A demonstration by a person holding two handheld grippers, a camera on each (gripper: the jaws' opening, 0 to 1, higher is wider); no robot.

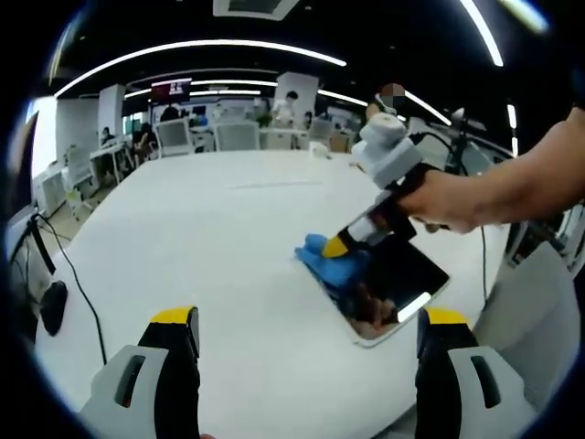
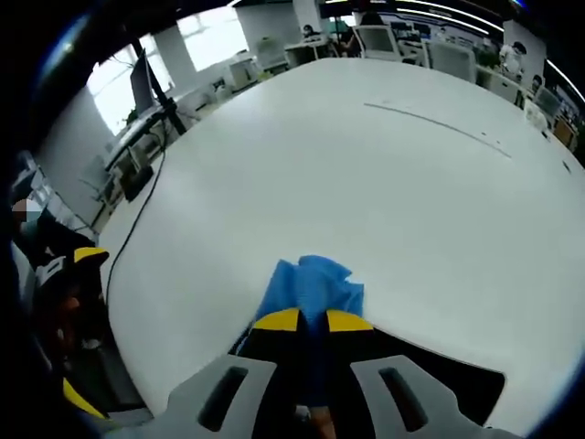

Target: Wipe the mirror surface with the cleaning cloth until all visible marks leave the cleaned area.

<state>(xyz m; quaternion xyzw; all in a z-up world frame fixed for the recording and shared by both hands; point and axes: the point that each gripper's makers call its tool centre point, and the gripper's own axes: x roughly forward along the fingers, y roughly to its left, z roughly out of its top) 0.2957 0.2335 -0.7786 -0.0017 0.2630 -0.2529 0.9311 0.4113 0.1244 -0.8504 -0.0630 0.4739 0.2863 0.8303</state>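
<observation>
Right gripper (image 2: 313,320) jaws pinch blue cloth (image 2: 311,285) onto mirror (image 1: 395,285); left gripper (image 1: 306,320) jaws spread, empty

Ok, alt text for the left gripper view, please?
The right gripper, in a person's hand, presses a blue cleaning cloth onto a mirror lying on a white table. The left gripper jaws stand open below.

Left gripper (image 1: 306,334) and right gripper (image 2: 313,322): grey bodies, black jaws, yellow tips; bare forearm, hand (image 1: 454,199), no sleeve visible
</observation>
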